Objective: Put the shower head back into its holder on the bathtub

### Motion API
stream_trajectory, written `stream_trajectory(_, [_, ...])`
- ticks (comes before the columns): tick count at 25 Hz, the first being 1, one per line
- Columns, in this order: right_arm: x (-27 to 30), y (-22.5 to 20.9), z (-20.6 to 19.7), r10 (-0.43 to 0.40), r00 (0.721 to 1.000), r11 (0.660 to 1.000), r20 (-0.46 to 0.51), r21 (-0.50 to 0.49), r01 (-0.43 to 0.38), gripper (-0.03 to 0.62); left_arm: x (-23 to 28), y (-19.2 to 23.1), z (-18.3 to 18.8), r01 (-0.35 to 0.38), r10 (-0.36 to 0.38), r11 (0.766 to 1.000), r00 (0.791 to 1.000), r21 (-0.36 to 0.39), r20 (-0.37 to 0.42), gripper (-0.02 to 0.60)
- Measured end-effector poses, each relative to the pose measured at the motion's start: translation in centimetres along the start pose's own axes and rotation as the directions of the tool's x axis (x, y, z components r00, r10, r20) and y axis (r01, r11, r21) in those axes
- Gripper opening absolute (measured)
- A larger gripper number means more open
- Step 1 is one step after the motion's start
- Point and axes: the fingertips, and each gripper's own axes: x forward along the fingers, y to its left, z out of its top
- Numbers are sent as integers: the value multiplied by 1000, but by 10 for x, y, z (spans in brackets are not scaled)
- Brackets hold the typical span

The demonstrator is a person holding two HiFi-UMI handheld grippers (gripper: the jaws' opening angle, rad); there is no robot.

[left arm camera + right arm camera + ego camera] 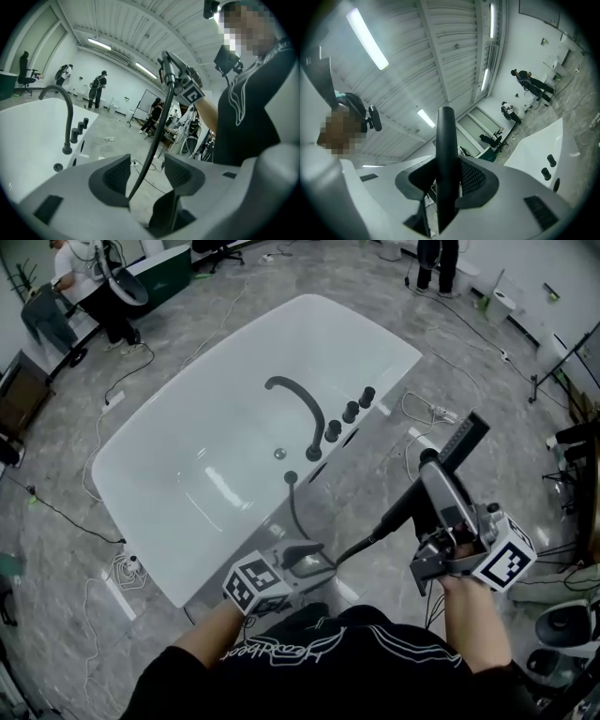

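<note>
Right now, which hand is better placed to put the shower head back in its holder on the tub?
Probably the right. The right gripper is clamped on the shower head, held up beside the bathtub. The left gripper is open, with only the hose running loose between its jaws.

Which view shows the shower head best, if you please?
The head view: the shower head shows nearly whole, held by the right gripper. The left gripper view shows it from below; the right gripper view only its handle.
</note>
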Motion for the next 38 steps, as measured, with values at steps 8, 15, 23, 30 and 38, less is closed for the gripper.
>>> stream_trajectory(8, [2, 20, 15, 23, 999, 999, 27, -31, -22, 135, 58, 9, -50, 81, -85, 995, 993, -50, -87, 207])
stream_trajectory(15, [-8, 11, 25, -6, 1000, 999, 25, -53, 7, 135, 62, 14, -52, 88, -94, 992, 994, -95, -53, 105])
stream_trajectory(23, [-12, -17, 22, -88, 996, 987, -15, -139, 85, 133, 26, 27, -57, 17, -26, 996, 995, -93, -98, 66])
stream_trajectory(30, [-29, -41, 3, -156, 981, 969, -113, -212, 130, 133, -18, 39, -43, -110, 100, 988, 991, -109, -90, 66])
stream_trajectory(38, [-37, -66, -34, -158, 956, 970, -246, -221, 103, 132, -56, 55, -25, -243, 239, 961, 970, -131, -50, 66])
